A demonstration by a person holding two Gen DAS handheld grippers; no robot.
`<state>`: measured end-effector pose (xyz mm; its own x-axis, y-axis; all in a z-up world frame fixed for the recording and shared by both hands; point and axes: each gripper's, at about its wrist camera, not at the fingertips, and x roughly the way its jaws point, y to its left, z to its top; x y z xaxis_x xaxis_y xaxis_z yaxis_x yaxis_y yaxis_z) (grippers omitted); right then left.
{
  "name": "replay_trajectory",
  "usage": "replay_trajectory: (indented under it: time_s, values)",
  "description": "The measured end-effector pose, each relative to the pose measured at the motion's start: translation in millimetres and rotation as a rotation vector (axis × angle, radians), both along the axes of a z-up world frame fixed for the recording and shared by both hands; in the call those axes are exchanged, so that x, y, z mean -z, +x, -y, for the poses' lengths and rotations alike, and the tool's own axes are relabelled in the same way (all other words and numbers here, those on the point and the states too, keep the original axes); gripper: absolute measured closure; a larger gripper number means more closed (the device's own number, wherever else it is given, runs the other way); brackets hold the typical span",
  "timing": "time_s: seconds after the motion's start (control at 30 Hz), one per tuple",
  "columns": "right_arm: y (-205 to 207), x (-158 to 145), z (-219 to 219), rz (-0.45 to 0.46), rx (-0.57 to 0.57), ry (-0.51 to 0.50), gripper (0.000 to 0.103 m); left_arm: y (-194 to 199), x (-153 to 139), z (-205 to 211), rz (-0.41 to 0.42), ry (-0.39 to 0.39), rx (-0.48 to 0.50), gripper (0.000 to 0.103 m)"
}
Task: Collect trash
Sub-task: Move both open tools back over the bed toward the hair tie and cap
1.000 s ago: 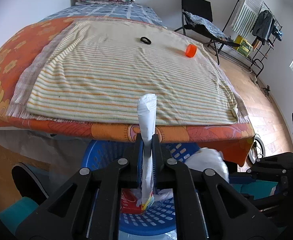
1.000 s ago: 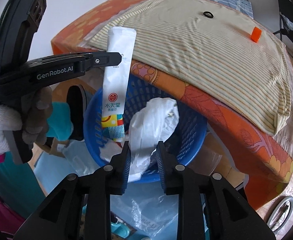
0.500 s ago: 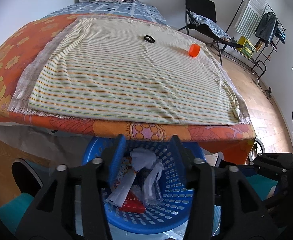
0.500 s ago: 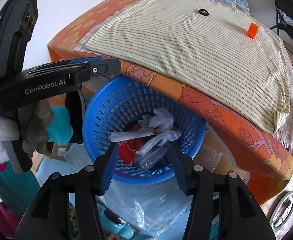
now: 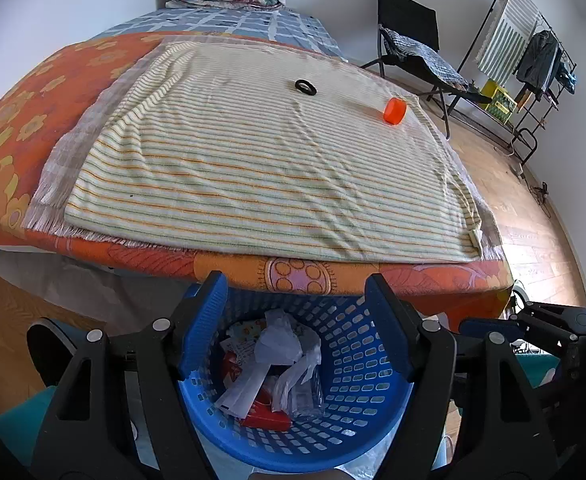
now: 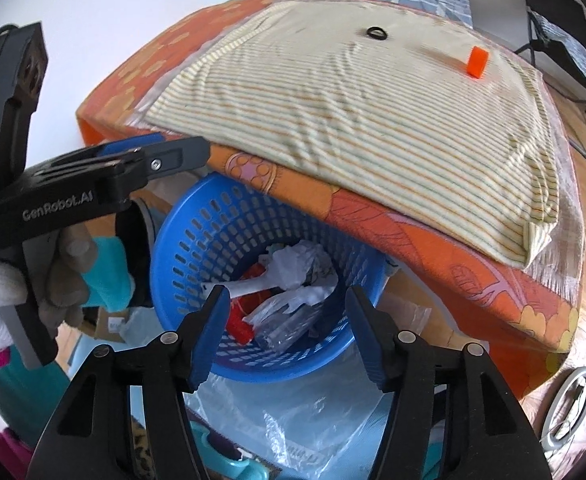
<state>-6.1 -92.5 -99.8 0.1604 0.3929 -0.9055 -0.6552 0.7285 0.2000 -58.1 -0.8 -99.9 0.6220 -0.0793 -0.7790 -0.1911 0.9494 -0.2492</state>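
**Release over the basket: both pairs of fingers parted, trash dropped**

Step in hand, as judged: letting go above the round blue perforated plastic basket [image 5: 357, 364]. Done well, each tool parts fully and lifts clear without catching the rim.

Left gripper [image 5: 295, 320]: its fingers have just been opening and stand wide apart, released, with nothing between them; the crumpled white wrappers and red packet [image 5: 271, 372] lie below and beyond the tips, inside the basket.

Right gripper [image 6: 287, 332]: its fingers have likewise just been opening, empty, framing the same heap.

Well beyond both tips, on the striped cream cloth [image 5: 261, 168] over the bed, lie an orange plastic cap [image 5: 395, 110] and a small black ring [image 5: 305, 87], probably the next to collect.
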Motion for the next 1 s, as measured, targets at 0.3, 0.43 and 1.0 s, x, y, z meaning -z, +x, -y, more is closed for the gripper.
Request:
replay_trajectory:
  time_s: [0.3,0.43,1.0]
  values:
    - [4.4,-7.2,0.4,0.037,0.037,-0.018,0.043,5.2,-6.7,-3.2,0.008,0.003,-0.014,0.029]
    - [7.2,-10.2,2.5,0.058,0.061,-0.024,0.043,9.2,-7.8,-7.0,-0.003,-0.010,-0.021,0.029]
    - [33.8,-36.5,8.7,0.144,0.140,0.012,0.043,50.8,-36.6,-19.5,0.006,0.001,-0.026,0.029]
